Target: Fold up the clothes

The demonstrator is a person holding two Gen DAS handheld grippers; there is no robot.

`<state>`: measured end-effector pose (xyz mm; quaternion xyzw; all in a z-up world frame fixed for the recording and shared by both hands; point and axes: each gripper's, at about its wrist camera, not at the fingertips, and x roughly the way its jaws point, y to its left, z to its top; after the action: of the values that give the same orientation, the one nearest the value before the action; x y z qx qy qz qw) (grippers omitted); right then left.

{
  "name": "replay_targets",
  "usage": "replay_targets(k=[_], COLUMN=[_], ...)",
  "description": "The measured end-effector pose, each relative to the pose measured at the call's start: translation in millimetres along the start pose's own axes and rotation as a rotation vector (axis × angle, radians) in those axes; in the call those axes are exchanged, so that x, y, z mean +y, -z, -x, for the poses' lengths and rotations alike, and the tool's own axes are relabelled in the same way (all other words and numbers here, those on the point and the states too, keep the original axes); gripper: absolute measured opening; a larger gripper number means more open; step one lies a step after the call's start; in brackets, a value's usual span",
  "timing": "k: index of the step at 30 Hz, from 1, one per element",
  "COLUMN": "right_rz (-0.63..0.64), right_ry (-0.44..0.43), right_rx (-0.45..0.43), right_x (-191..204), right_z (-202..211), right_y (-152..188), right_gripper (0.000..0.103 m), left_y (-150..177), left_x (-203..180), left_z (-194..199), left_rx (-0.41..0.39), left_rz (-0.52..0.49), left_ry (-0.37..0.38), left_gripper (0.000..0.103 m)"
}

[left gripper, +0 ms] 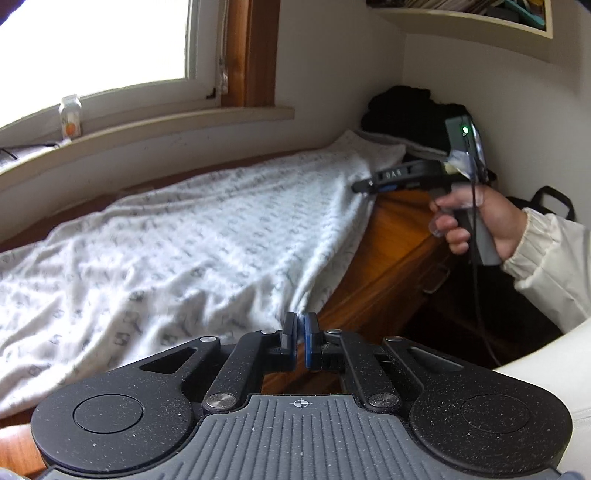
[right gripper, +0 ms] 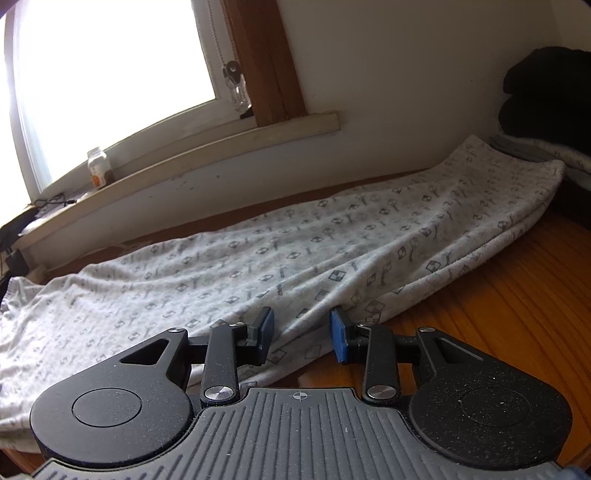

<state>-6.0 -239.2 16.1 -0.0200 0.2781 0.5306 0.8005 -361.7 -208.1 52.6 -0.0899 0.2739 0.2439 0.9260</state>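
Left gripper (left gripper: 300, 334): blue pads pressed together, pinching the near edge of the cloth (left gripper: 177, 251). From that pinch, creases fan out across the fabric toward the window (left gripper: 92, 40).

Right gripper (right gripper: 302, 338): jaws spread, blue pads apart, straddling the cloth's near edge where it lies on the table (right gripper: 498, 295). A fold of fabric sits between the pads; whether they touch it cannot be told. In the left wrist view the same right gripper (left gripper: 360, 185) shows from the side, tip at the cloth's far right edge, held by a hand (left gripper: 469, 218) in a cream sleeve (left gripper: 546, 266). A black cable hangs from its handle.

Cloth: pale grey, printed with small dark motifs, spread long and flat over the wooden table. It runs along the wall under the window. Near edge lies on bare wood; in the right wrist view this edge shows two layers, one on the other. Left part wrinkled, right part smoother.

Beyond the cloth's far right end: a dark pile (left gripper: 410, 110) in the wall corner, resting on another folded grey piece (right gripper: 535, 155). Contact between that piece and the cloth cannot be told.

Behind the cloth: a pale sill (left gripper: 166, 125) above the table. A small bottle (left gripper: 71, 116) with an orange label stands on the sill, left of the window's wooden frame. A shelf (left gripper: 461, 22) hangs on the wall above the dark pile.
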Motion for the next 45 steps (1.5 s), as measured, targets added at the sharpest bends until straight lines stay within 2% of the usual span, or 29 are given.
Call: replay_targets(k=[1,3,6,8,10,13,18,22,28,32,33,34,36,39,42,45], right_rz=[-0.005,-0.016,-0.038,-0.048,-0.050,-0.064,-0.076,-0.101,-0.123,-0.141,-0.141,-0.137,-0.121,-0.115,-0.144,-0.165], right_ry=[0.002,0.007,0.006,0.013,0.033,0.053,0.125,0.206,0.387,0.418,0.422,0.426,0.444,0.527,0.496,0.444], right_rx=[0.000,0.001,0.002,0.002,0.000,-0.003,-0.040,-0.051,-0.006,0.007,0.005,0.001,-0.026,-0.101,-0.069,-0.042], right_x=[-2.0,-5.9,-15.7,-22.6,-29.7,-42.3,-66.8,-95.0,-129.5,-144.8,-148.3,-150.1,-152.2,-161.3,-173.5,-178.6], right_z=[0.9,2.8,8.1,11.6,13.6,14.0,12.2,-0.8,-34.1,-44.5,-46.5,-46.9,-44.1,-30.0,-28.9,-31.7], right_y=[-0.4,-1.3,-2.4,-3.2,-4.5,-8.8,-28.9,-51.5,-83.8,-96.9,-98.6,-99.8,-102.1,-105.4,-105.8,-103.9], right_gripper=[0.035,0.035,0.035,0.035,0.041,0.040,0.040,0.032,0.033,0.031,0.022,0.001,0.001,0.001,0.001,0.007], left_y=[-2.3,-6.9,-13.9,-18.5,-27.9,-47.2,-75.1,-93.3,-96.9,-90.2,-88.5,-86.9,-83.6,-79.6,-78.1,-77.9], left_x=[1.3,3.9,7.7,10.3,16.3,30.1,46.1,55.0,64.5,61.0,60.2,59.4,58.3,58.4,58.0,57.8], left_z=[-1.1,-3.2,-6.3,-8.4,-16.8,-38.9,-78.9,-118.6,-165.6,-173.4,-174.0,-174.7,-176.9,-180.3,-182.2,-182.5], left_rx=[-0.005,-0.014,-0.029,-0.038,-0.046,-0.054,-0.054,-0.056,0.022,0.042,0.045,0.048,0.054,0.061,0.067,0.069], left_rz=[-0.001,-0.004,-0.008,-0.011,-0.010,-0.009,-0.057,-0.073,-0.012,-0.021,-0.021,-0.023,-0.033,-0.030,-0.030,-0.025], left_ry=[-0.001,-0.002,-0.004,-0.006,-0.005,-0.011,-0.051,-0.058,-0.043,-0.044,-0.038,-0.033,-0.034,-0.025,-0.015,-0.013], left_gripper=[0.008,0.023,0.039,0.043,0.044,0.053,0.057,0.058,0.058,0.057,0.057,0.058,0.058,0.058,0.063,0.064])
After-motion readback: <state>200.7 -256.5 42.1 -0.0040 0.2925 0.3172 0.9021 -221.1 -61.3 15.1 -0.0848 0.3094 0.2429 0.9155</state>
